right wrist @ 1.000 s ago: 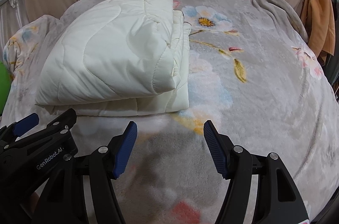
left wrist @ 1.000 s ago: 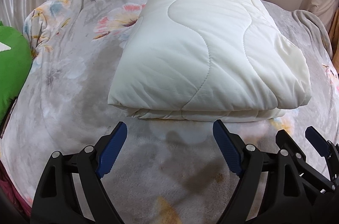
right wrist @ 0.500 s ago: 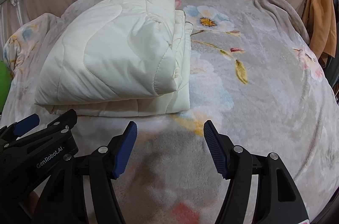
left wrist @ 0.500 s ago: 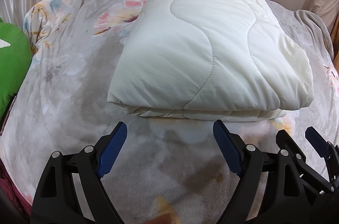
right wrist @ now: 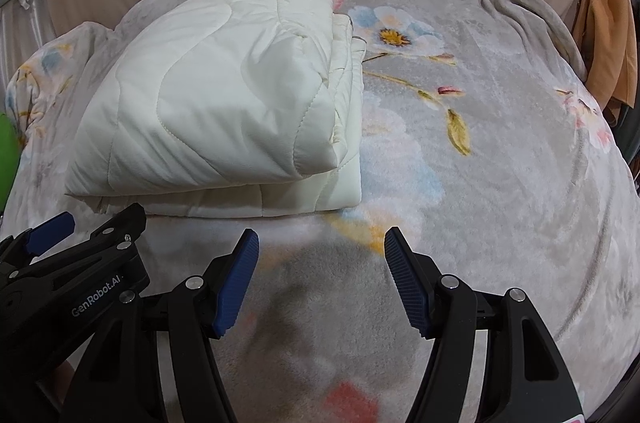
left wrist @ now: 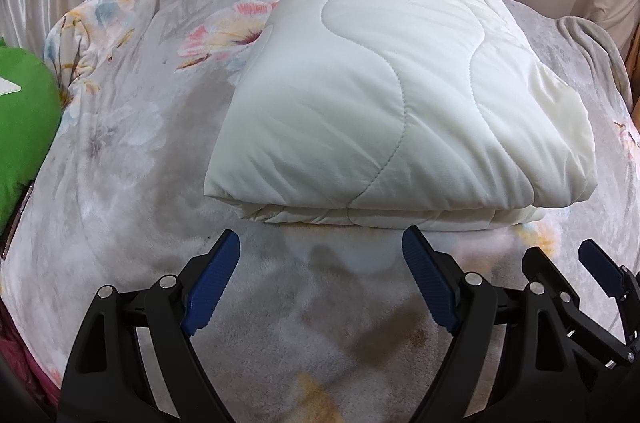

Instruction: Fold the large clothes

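Bedding is what this job is about. One big white quilt [left wrist: 400, 111] lies folded in a thick, neat stack on the bed [left wrist: 120, 183], on top of a grey blanket with flowers. It sits a bit to the left of the bed's middle, with its stacked edges facing right. The folding looks about done.

Left gripper [left wrist: 320, 279] hangs just near the quilt's near edge, with its blue pads apart and nothing between them. Right gripper [right wrist: 320, 271] is close beside it, also apart and empty, over bare blanket. Both seem to hold back so the stack stays tidy.

White letters on the left gripper say "GenRobot.AI" [right wrist: 95, 296].
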### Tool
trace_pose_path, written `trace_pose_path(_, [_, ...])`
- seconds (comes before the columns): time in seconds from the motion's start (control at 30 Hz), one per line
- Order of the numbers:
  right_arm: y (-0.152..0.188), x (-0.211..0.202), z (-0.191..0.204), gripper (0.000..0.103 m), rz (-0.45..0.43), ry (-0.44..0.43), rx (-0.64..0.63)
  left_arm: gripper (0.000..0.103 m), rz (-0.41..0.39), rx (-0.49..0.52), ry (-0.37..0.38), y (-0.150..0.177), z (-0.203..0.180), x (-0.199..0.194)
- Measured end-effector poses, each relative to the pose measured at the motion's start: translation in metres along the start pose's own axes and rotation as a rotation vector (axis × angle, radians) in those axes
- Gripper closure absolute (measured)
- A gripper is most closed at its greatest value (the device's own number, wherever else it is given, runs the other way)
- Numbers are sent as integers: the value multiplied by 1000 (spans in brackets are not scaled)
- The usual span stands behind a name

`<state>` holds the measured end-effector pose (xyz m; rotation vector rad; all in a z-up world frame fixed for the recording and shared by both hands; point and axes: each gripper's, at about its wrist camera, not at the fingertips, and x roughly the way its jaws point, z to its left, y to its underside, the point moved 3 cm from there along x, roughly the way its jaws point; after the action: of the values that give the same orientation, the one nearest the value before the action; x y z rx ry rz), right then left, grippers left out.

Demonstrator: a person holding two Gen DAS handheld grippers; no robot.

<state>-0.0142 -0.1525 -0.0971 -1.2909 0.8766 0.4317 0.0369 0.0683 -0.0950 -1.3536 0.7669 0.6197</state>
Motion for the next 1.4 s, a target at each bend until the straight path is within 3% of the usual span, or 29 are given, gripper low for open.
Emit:
trace_pose_path(0.37, [0,0,-1,38,-2,-2,2,22,3,2,-8,-1,-2,-2])
trace_pose_path(1.4, [-5,-8,-1,38,105,34,-15,21,147,30,22,1,-1,-3])
